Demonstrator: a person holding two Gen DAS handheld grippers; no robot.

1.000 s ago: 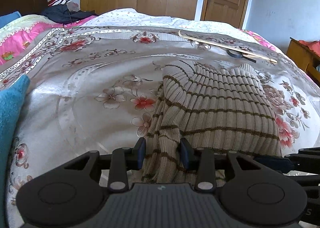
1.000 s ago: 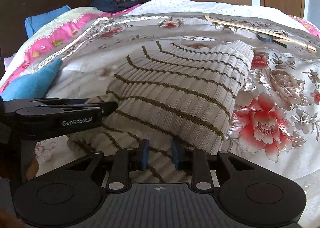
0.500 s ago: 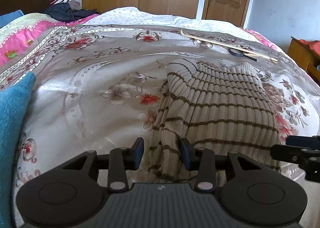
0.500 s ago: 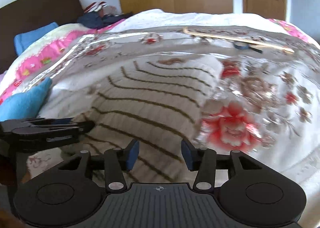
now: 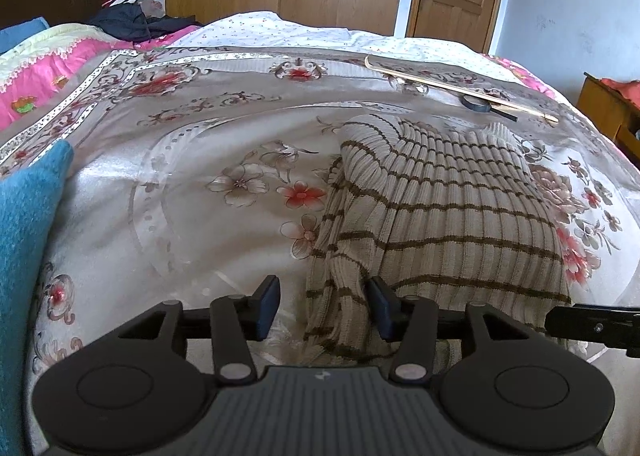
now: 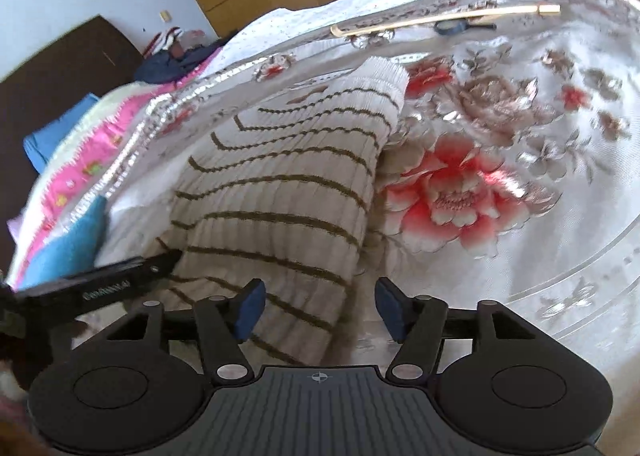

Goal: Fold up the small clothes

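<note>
Now your left gripper (image 5: pixel 324 306) and right gripper (image 6: pixel 318 306) both gape wide, gripping nothing, over the striped sweater (image 5: pixel 448 212) on the bedspread (image 5: pixel 180 184).

The sweater (image 5: pixel 448 224) lies on the bedspread (image 5: pixel 192 184), with the stick (image 5: pixel 460 86) behind it and the blue cloth (image 5: pixel 28 224) to its left.

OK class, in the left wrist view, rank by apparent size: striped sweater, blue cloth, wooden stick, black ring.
1. striped sweater
2. blue cloth, though cropped and nearest the camera, so unsure
3. wooden stick
4. black ring
</note>
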